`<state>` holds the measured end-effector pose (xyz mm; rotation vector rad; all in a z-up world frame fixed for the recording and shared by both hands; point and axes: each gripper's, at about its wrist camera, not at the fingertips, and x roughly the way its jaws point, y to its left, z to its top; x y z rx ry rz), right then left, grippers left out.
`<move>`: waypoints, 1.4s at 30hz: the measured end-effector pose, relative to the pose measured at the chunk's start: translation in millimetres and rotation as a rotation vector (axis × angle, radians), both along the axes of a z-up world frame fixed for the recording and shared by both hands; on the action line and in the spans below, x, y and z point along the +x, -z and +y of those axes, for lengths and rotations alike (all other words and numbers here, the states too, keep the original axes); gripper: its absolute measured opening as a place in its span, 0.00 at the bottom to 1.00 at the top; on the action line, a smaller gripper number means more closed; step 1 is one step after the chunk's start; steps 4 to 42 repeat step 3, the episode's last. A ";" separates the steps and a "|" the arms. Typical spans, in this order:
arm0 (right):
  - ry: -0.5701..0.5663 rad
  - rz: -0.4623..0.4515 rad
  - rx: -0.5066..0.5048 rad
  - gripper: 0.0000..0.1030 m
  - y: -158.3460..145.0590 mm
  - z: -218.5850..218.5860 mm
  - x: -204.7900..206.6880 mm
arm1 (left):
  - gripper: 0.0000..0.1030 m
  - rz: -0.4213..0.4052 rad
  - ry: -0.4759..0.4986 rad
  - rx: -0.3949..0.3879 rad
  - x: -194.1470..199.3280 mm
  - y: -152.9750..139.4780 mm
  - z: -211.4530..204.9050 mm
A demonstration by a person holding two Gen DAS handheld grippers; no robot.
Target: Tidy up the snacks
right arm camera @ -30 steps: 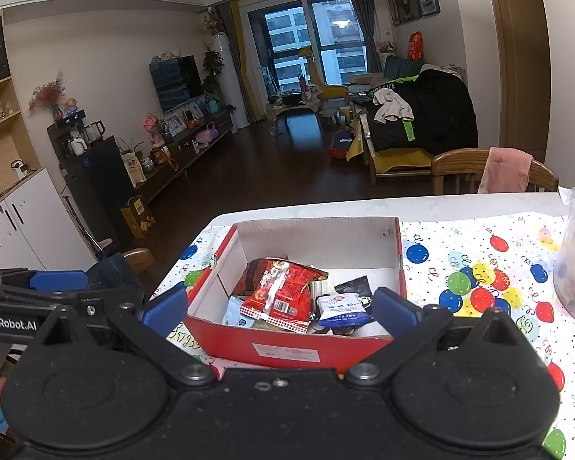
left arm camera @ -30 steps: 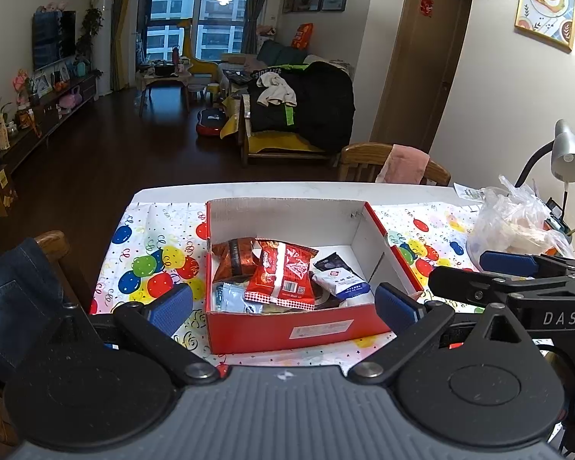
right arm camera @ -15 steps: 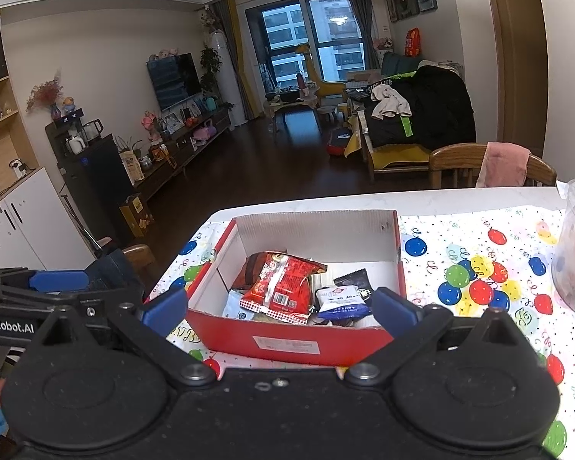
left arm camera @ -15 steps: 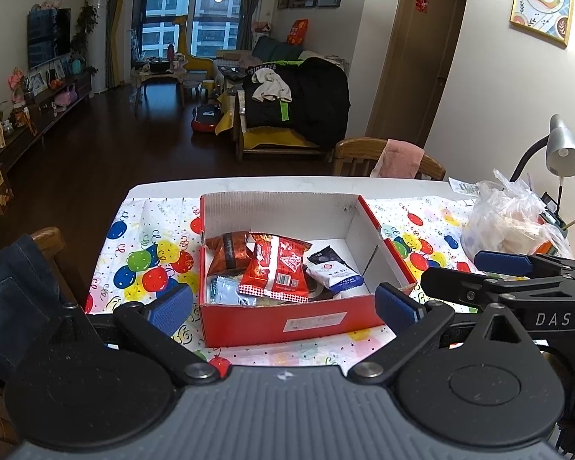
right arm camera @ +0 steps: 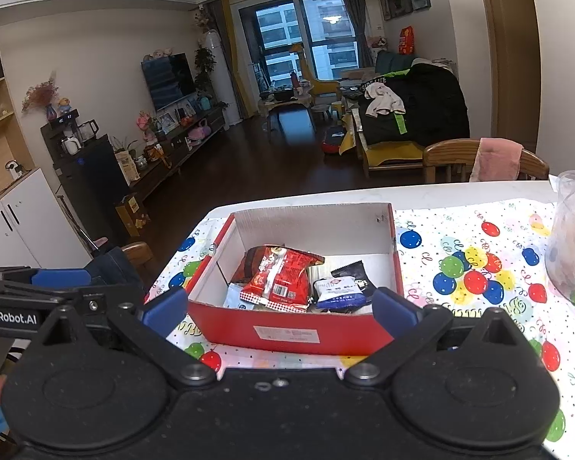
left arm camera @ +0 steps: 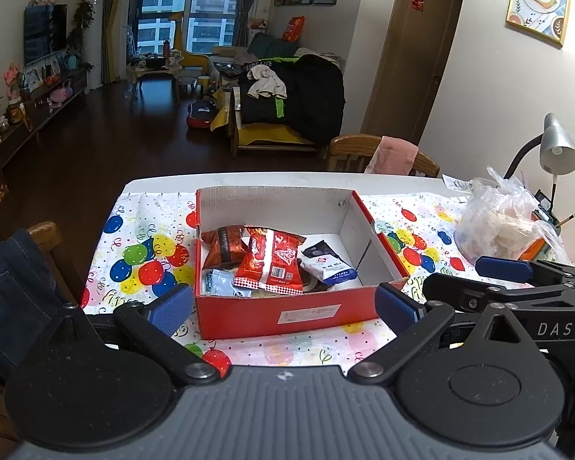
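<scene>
Both views have drawn back slightly from the box (left arm camera: 287, 314), which sits mid-surface with the snacks (left arm camera: 270, 264) inside. The left gripper (left arm camera: 283, 306) and right gripper (right arm camera: 280, 308) gape wide, empty; sorting looks done or paused.

From my right wrist camera I see my right gripper (right arm camera: 280, 308) spread wide with nothing between its blue pads (right arm camera: 393, 312), which sit level with the near corners of the red box (right arm camera: 287, 331). The box rests on the bench (right arm camera: 479, 253), on a balloon-print cloth. Inside it a red snack packet (right arm camera: 278, 280) lies on top of other wrappers, with a white and blue packet (right arm camera: 339, 293) just beside it and a black packet (right arm camera: 350, 270) behind that one. At the left edge I see the left gripper (right arm camera: 38, 295). A clear plastic bag (right arm camera: 573, 237) sits at the far right of the bench.
</scene>
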<state>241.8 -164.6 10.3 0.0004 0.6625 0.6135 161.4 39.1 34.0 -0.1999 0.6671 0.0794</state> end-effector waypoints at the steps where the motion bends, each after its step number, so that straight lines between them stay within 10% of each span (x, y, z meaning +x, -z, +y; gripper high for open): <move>1: 0.004 0.001 0.000 1.00 0.5 0.8 0.1 | 0.99 -0.001 0.002 0.000 -1.0 -0.2 -0.2; 42: 0.013 0.003 0.003 1.00 -0.4 -0.5 -3.3 | 0.99 -0.003 0.012 -0.001 -3.3 -0.8 -0.7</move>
